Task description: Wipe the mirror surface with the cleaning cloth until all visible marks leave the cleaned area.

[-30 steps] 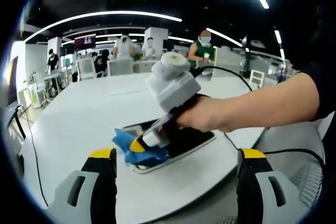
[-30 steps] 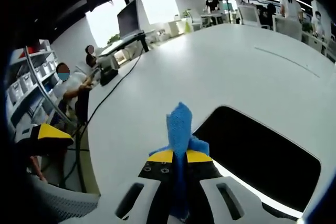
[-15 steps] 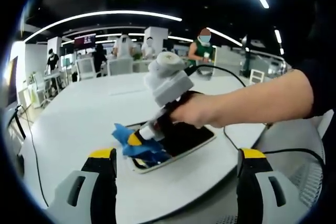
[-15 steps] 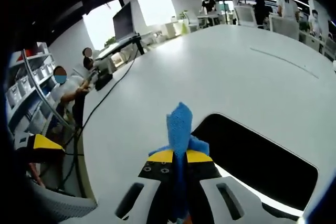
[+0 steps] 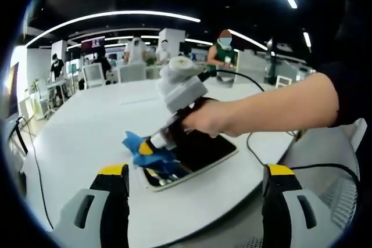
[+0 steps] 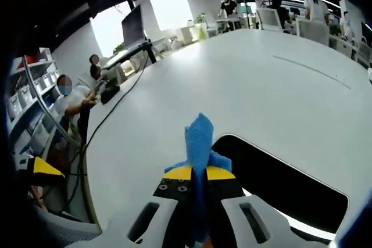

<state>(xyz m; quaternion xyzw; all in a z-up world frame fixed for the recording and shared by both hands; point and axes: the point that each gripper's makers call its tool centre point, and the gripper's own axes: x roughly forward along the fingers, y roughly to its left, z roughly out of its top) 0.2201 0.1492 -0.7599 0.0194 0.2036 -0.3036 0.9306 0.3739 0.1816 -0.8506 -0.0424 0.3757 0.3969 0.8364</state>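
Mirror (image 5: 200, 154) lies flat on the white table (image 5: 87, 126), long axis from its near-left corner toward far right. Right gripper (image 6: 199, 173) pinches the blue cloth (image 6: 199, 140) at the mirror's left end. Left gripper (image 5: 195, 181) hovers, jaws spread.

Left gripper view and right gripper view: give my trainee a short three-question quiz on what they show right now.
1. True or false: the right hand-held gripper is shut on the blue cleaning cloth.
2. Where does the cloth sit on the dark rectangular mirror? A) at one end B) dead centre C) off the mirror, on the white table
3. Fill in: the left hand-held gripper has its jaws ____ and holds nothing.

Key: 1 true. 2 A. 3 open.
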